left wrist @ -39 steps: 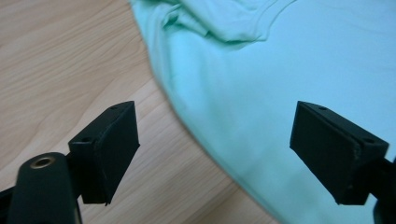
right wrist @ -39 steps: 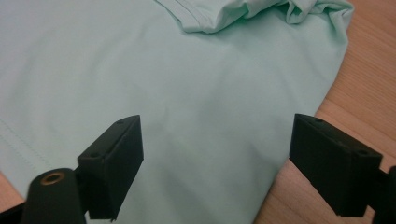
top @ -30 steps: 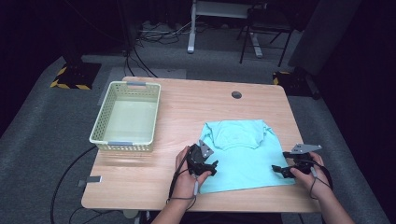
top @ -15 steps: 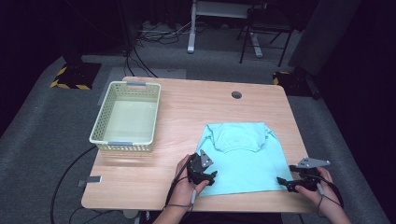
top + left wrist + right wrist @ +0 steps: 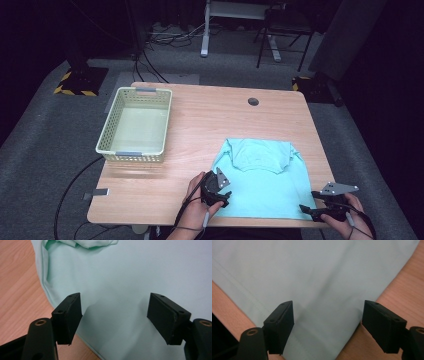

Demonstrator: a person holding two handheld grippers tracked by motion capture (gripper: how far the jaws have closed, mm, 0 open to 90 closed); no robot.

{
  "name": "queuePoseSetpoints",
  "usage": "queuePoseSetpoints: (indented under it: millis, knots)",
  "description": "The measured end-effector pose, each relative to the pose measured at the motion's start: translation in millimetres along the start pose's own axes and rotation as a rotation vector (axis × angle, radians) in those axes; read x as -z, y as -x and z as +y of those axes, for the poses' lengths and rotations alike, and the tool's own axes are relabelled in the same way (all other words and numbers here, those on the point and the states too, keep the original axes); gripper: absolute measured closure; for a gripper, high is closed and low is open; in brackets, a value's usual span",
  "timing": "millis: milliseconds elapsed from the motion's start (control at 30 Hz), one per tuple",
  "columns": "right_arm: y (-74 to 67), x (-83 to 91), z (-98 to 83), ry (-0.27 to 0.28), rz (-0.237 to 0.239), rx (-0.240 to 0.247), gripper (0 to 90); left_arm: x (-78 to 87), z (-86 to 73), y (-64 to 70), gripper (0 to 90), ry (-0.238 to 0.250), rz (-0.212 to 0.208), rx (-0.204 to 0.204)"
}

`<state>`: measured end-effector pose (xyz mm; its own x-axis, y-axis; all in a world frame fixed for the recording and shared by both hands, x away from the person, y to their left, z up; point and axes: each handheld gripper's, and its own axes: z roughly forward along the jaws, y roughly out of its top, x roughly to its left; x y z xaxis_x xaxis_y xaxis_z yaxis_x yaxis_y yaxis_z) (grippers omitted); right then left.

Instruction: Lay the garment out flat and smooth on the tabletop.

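1. shirt (image 5: 265, 180) is lying flat on the table (image 5: 200, 125), in its front right part, hem along the front edge, collar pointing to the back edge, sleeves already folded in.
2. left gripper (image 5: 220, 199) is sitting at the shirt's front left corner; in the left gripper view its jaws are standing wide apart over the cloth (image 5: 120, 290), gripping nothing, with the shirt's edge running just under the left jaw.
3. right gripper (image 5: 307, 210) is sitting at the shirt's front right corner, near the table's front right corner; in the right gripper view its jaws are also spread wide, straddling the hem corner (image 5: 319, 315), nothing pinched.
4. step in hand, as i'm reading it: lining both grippers up on the two hem corners before a pinch, probably for folding the bottom up toward the collar.
5. next move is calling for: lowering both sets of jaws so one pad slips under the edge, closing on the cloth at both corners together, then lifting evenly so the hem isn't skewing.
6. basket (image 5: 135, 125) is waiting near the left edge, well apart from the shirt, looking empty.
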<state>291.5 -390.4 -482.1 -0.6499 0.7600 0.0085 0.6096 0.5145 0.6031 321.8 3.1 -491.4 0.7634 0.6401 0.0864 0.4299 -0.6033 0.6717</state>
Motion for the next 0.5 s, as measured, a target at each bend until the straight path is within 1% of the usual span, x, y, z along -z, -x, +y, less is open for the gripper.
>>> queuePoseSetpoints:
  millis: [67,167,233,367,500]
  knots:
    - [2.7,1.9,3.0,0.026,-0.009,-0.004,26.2,0.3,4.0,-0.7,28.0,0.007,-0.003,0.005]
    - [6.3,4.0,10.7,0.058,-0.004,0.002,26.3,-0.5,13.4,-1.7,28.0,0.018,-0.002,0.004]
    - [9.5,3.6,17.2,0.064,-0.005,0.016,26.8,-1.3,21.3,-2.4,28.0,0.026,-0.012,0.005]
    - [16.5,0.4,32.4,0.080,-0.012,0.039,27.7,-4.6,36.4,-4.0,29.9,0.030,-0.011,-0.007]
    - [22.4,-5.2,46.5,0.094,-0.007,0.050,29.1,-10.7,46.4,-8.8,30.8,0.022,-0.003,-0.011]
